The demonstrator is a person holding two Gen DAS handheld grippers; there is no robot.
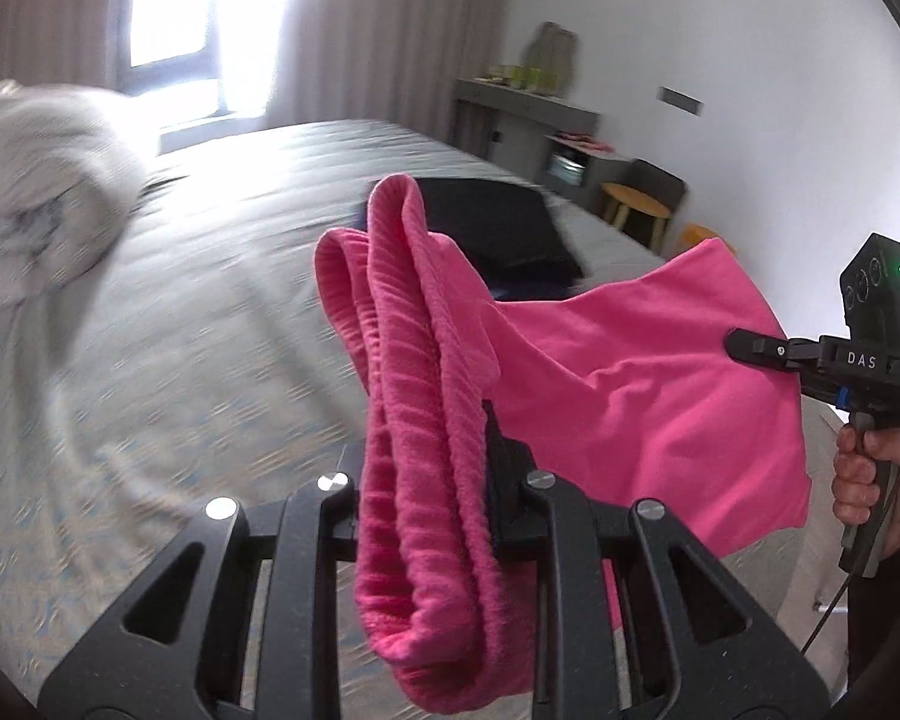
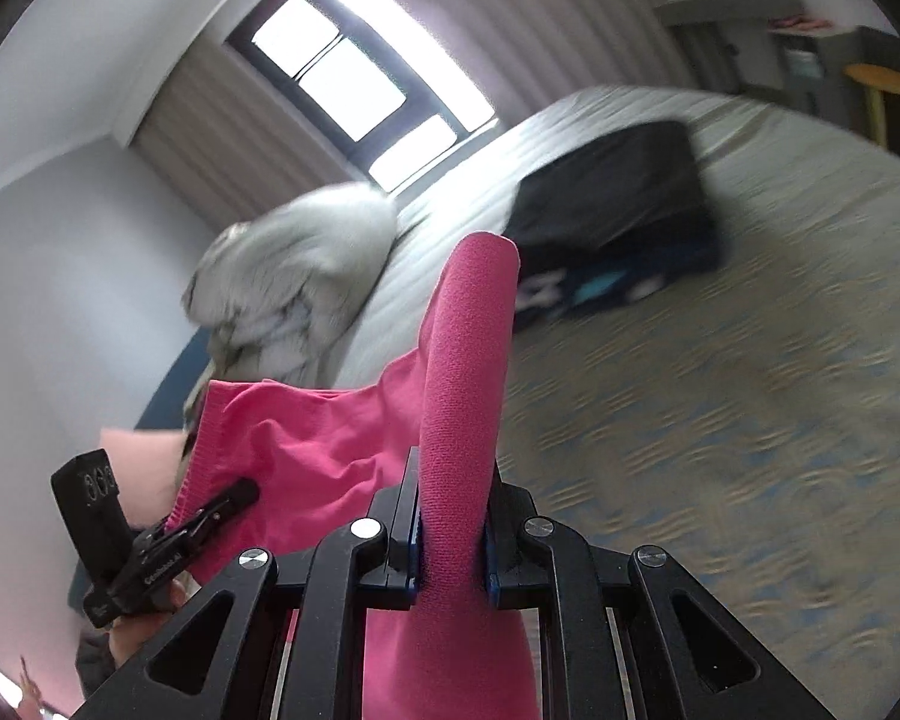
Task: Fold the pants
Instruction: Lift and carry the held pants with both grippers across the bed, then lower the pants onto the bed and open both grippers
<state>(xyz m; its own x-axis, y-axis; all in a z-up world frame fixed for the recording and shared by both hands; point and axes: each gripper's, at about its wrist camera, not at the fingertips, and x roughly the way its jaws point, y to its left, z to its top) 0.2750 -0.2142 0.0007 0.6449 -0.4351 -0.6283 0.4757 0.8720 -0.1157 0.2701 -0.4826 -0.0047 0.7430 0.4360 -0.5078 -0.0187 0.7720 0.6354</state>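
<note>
The pink pants (image 1: 630, 372) hang in the air over the bed, stretched between both grippers. In the left wrist view my left gripper (image 1: 426, 516) is shut on the bunched ribbed waistband (image 1: 414, 360), which stands up between its fingers. To the right, my right gripper (image 1: 744, 348), held by a hand, pinches the smooth pink cloth. In the right wrist view my right gripper (image 2: 453, 540) is shut on a folded edge of the pants (image 2: 306, 450). At lower left there, my left gripper (image 2: 240, 495) bites the ribbed edge.
The bed (image 1: 210, 300) with a patterned grey cover lies below. A stack of dark folded clothes (image 2: 618, 198) sits on it toward the far side. A crumpled white-grey duvet (image 1: 36, 180) is heaped at the head. A grey desk (image 1: 528, 114) and a yellow stool (image 1: 636, 204) stand by the wall.
</note>
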